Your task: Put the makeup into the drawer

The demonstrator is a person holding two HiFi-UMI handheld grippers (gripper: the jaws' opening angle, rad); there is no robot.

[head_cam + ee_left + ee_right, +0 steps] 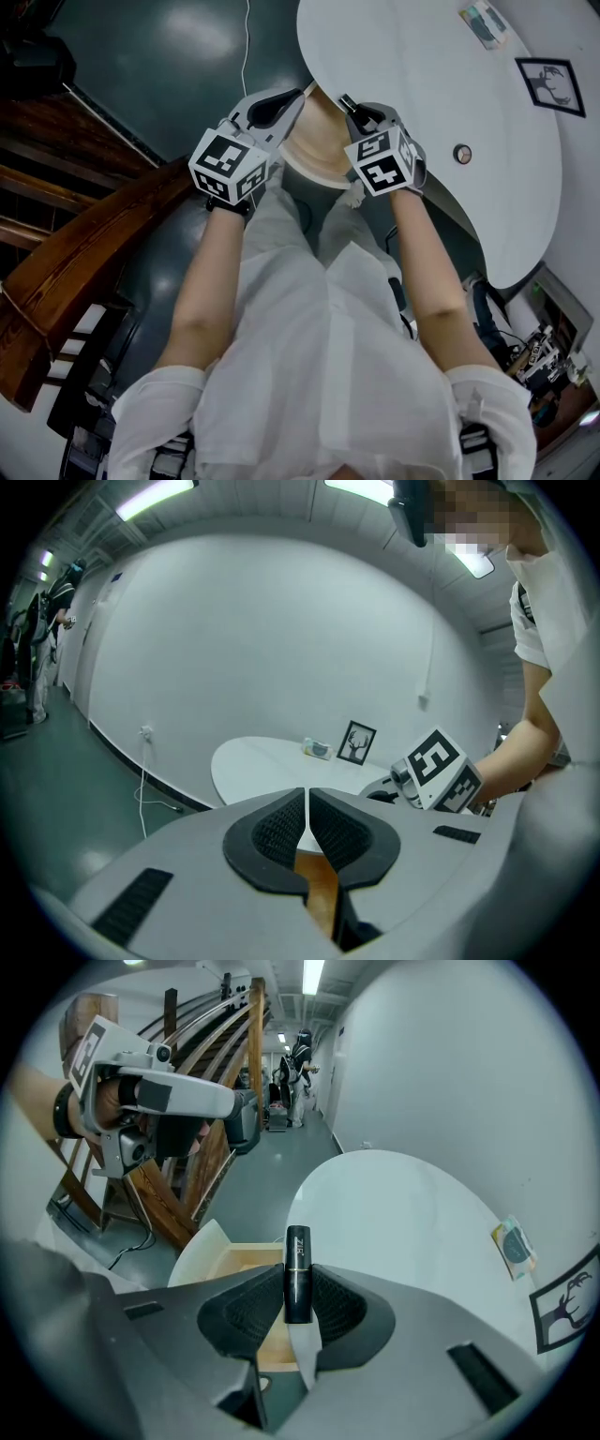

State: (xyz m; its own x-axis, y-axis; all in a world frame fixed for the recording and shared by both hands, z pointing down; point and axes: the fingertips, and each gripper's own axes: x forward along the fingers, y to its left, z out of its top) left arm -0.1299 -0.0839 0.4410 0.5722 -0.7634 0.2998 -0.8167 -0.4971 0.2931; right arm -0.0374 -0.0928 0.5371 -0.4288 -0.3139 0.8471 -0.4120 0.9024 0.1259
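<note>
Pinching the lipstick [297, 1258] near its base, right tongs [298, 1290] may spill it beside the drawer [236, 1262]; left tongs [307, 819] pressed together, empty.

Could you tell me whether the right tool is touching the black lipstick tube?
Touching. In the right gripper view, the right tool presses its pads against both sides of the black lipstick tube.

White short-sleeved shirt [323, 375]. Grey left gripper [298, 94], grey right gripper [345, 101], black ribbed pads [267, 832]; black-and-white marker cube [228, 166] on each.
</note>
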